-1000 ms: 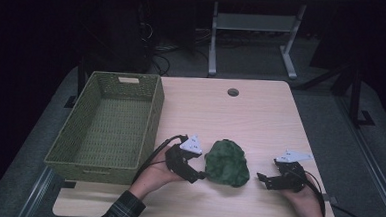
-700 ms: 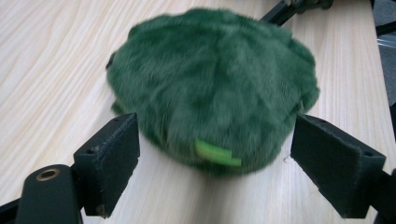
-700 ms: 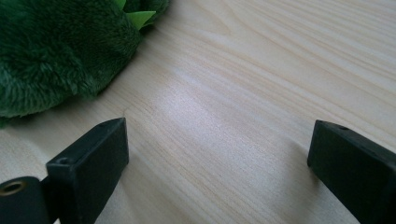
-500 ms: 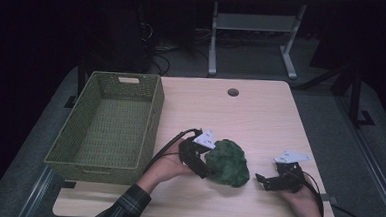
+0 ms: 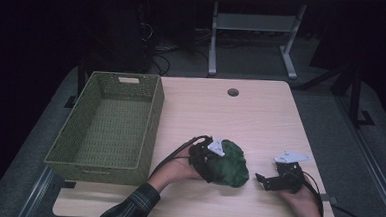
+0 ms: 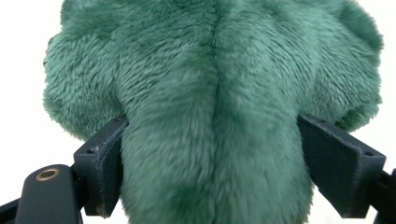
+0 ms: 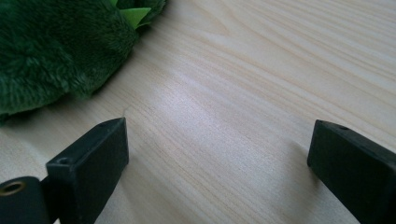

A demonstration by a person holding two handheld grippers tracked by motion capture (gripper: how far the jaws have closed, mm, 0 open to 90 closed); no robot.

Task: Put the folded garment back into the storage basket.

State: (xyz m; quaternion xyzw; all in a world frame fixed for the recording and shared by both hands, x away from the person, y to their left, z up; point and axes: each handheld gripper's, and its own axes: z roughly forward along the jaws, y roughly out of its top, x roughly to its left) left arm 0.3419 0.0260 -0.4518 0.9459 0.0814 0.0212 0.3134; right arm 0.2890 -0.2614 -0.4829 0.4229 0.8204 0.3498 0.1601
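Green plush fur of the soft toy (image 6: 215, 107), low centre of the high view, sits between the left gripper (image 5: 209, 162)'s wide jaws, ready for gripping, while the right gripper (image 5: 270, 181) waits wide and empty beside it.

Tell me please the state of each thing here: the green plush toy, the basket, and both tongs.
Green plush toy: lying on the table, between the open jaws of the left tongs.
Left tongs: jaws wide, a fold of plush between them, grip not yet closed.
Right tongs: open, empty, low over the table, apart from the toy.
Woven basket: upright, empty.
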